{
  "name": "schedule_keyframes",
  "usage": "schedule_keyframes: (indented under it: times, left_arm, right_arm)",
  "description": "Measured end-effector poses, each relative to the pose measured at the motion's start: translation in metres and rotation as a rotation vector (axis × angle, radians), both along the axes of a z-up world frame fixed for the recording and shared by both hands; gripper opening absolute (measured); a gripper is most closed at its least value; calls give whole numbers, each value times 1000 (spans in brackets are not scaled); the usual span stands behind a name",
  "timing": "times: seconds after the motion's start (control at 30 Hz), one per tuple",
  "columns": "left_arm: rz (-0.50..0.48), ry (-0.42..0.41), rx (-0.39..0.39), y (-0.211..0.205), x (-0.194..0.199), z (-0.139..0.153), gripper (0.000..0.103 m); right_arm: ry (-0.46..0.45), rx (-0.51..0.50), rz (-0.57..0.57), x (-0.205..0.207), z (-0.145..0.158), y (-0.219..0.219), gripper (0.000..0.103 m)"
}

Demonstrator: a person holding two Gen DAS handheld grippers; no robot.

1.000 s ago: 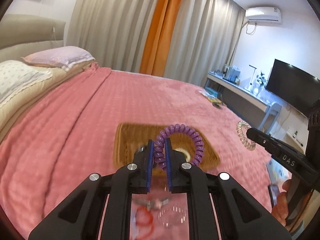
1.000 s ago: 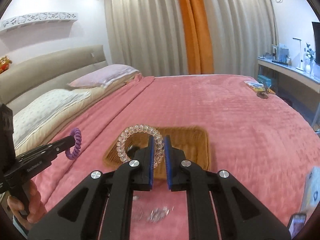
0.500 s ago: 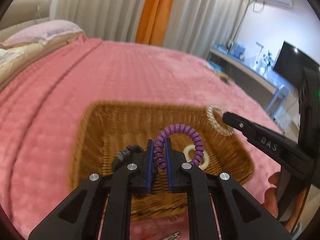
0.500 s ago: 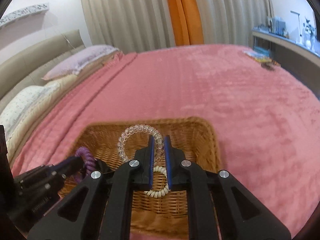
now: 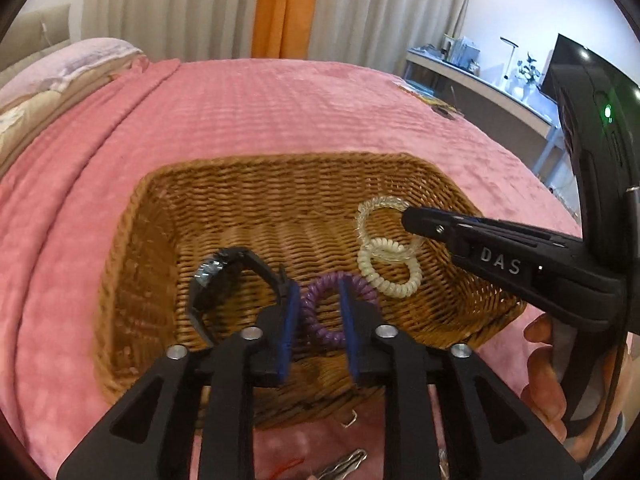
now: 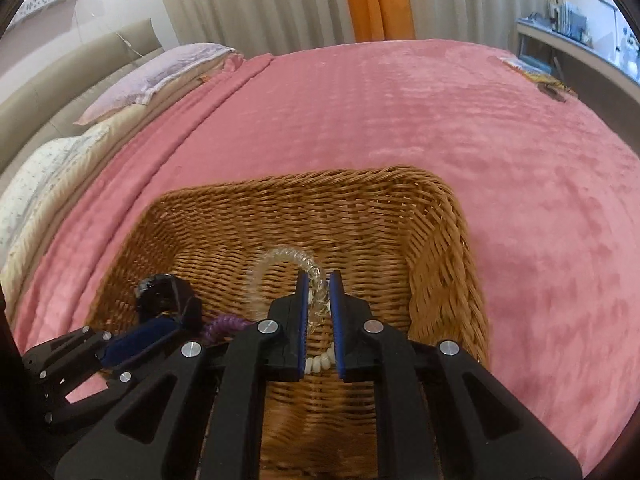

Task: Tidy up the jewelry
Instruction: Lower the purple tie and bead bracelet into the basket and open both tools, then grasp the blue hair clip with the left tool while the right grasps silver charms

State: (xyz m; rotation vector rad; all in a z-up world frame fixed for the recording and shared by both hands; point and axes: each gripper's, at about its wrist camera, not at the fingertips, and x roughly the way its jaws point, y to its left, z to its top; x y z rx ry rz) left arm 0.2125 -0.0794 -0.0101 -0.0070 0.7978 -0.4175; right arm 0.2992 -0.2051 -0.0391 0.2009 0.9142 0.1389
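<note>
A wicker basket (image 5: 168, 200) (image 6: 440, 208) lies on the pink bedspread. My left gripper (image 5: 318, 292) is open inside it, and the purple spiral band (image 5: 320, 312) lies loose between its fingers on the basket floor. My right gripper (image 6: 319, 280) is slightly open around the clear spiral band (image 6: 280, 258), which also shows in the left wrist view (image 5: 374, 208) at the right gripper's tip (image 5: 408, 218). A cream spiral band (image 5: 388, 268) and a black watch (image 5: 224, 272) lie in the basket.
Hair clips (image 5: 344, 466) and a red band lie on the bedspread in front of the basket. Pillows (image 6: 160, 68) are at the far left. A desk with a TV (image 5: 560, 72) stands at the right.
Both grippers moved down into the basket. The left jaws opened and released the purple band. The right jaws parted slightly around the clear band.
</note>
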Motion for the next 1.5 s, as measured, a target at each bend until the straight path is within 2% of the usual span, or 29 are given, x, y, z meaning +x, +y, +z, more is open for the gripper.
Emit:
schedule_keyframes:
  times: [0.13,0.23,0.37,0.47,0.57,0.7,0.87,1.0,1.17,1.3,1.43,1.5]
  left_arm:
    - [10,-30,-61,19,-15,22,31]
    - [11,-73,-95,34,-37,43,38]
    - [17,-140,-139,55,-71,76,42]
    - [38,-183,-168,76,-97,94,44]
    - [60,-207,-191,95,-119,100,44]
    - [91,-190,-204,114,-141,86,45]
    - [126,-110,-197,130,-151,45,45]
    - [151,-43,-178,139,-151,12,45]
    - [149,26,-161,139,-143,-20,45]
    - [131,52,-135,127,-146,-38,44]
    - [123,62,-141,125,-147,-44,44]
    - [115,76,-135,123,-145,-48,44]
  right_arm:
    - [-21,9,8,-14,14,-1,14]
    - [-46,15,23,-31,31,2,16]
    - [-111,-5,35,-63,59,9,45]
    - [-158,-17,55,-93,79,15,45]
    - [-189,-22,70,-120,91,21,45]
    - [-200,-32,78,-152,90,26,45]
    - [-152,-32,91,-178,62,32,45]
    - [-65,0,79,-183,26,32,45]
    - [29,-7,61,-182,-17,36,45]
    - [56,-7,54,-180,-28,36,45]
    - [69,-20,54,-176,-34,40,44]
    - [66,-36,61,-175,-34,44,39]
